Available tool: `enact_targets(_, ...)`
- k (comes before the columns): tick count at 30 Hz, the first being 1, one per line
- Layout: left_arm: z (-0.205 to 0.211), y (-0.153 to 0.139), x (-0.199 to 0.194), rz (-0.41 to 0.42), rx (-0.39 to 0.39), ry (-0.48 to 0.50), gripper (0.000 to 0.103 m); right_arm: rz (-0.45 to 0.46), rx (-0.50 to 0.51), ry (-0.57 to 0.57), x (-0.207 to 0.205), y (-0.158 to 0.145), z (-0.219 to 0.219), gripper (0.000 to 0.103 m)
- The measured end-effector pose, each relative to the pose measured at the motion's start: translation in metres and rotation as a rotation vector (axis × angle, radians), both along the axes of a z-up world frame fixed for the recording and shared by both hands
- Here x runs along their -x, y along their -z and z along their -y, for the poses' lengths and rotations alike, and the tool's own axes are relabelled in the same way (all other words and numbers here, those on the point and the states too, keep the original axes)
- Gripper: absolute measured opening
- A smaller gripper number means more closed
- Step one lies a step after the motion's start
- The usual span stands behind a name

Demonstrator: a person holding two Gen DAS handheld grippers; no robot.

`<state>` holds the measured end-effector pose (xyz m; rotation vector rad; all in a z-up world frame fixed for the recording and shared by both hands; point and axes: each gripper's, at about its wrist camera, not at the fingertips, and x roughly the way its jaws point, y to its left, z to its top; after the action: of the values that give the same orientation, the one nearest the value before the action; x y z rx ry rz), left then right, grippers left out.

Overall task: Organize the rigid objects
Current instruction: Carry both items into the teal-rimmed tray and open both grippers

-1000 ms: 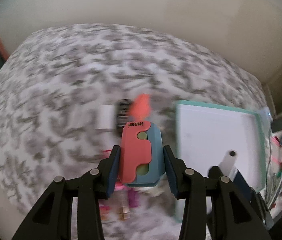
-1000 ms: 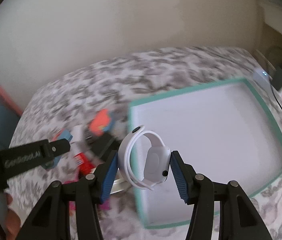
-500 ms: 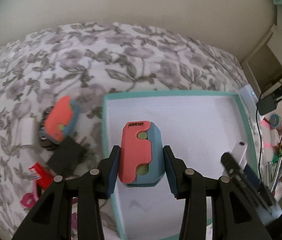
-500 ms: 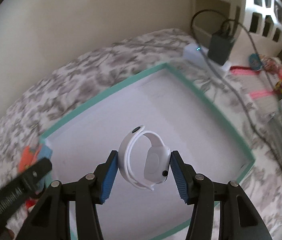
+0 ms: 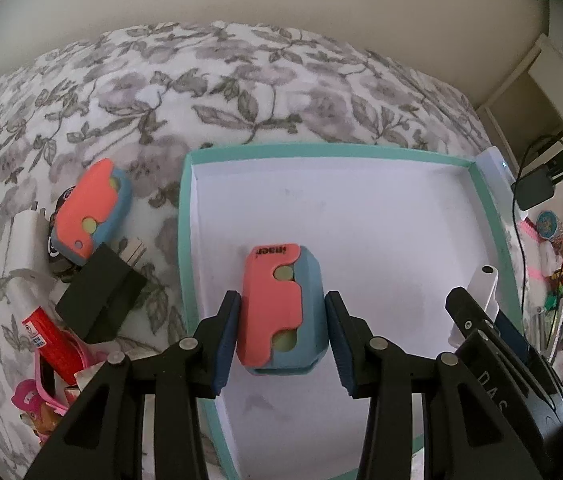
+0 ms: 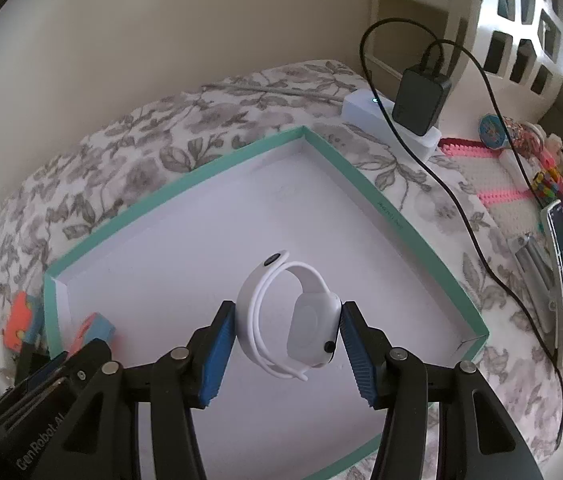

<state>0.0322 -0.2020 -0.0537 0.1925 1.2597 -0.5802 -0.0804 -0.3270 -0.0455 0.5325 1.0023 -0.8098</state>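
My left gripper (image 5: 281, 338) is shut on a coral-and-blue case (image 5: 281, 308) and holds it over the near left part of the teal-rimmed white tray (image 5: 321, 151). My right gripper (image 6: 287, 342) is shut on a white smartwatch (image 6: 299, 320) and holds it over the same tray (image 6: 209, 170). The watch strap (image 5: 481, 284) and right gripper show at the left wrist view's right edge. A second coral-and-blue case (image 5: 89, 212) lies on the floral bedspread left of the tray.
Left of the tray lie a black adapter (image 5: 99, 296), a white charger (image 5: 25, 236), a red tube (image 5: 47, 340) and pink toys (image 5: 37, 404). Right of the tray are a white power strip (image 6: 393, 124) with a black plug, cables, a phone (image 6: 561, 276) and trinkets.
Both grippers have moved right from the pile of objects to above the tray, each keeping hold of its object. They have also come lower and closer to the tray.
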Motion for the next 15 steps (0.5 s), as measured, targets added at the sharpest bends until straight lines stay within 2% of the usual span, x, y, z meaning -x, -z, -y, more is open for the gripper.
enact_targets(8,-0.002,0.007,-0.003,-0.024,-0.009,-0.008,0.044,-0.033,-0.035,-0.007,-0.002,0.014,0.001,0.056)
enact_targets(15,-0.002,0.0,-0.002,-0.013,-0.023,-0.004,0.044,-0.045,-0.037,-0.022,-0.005,0.015,-0.001,0.057)
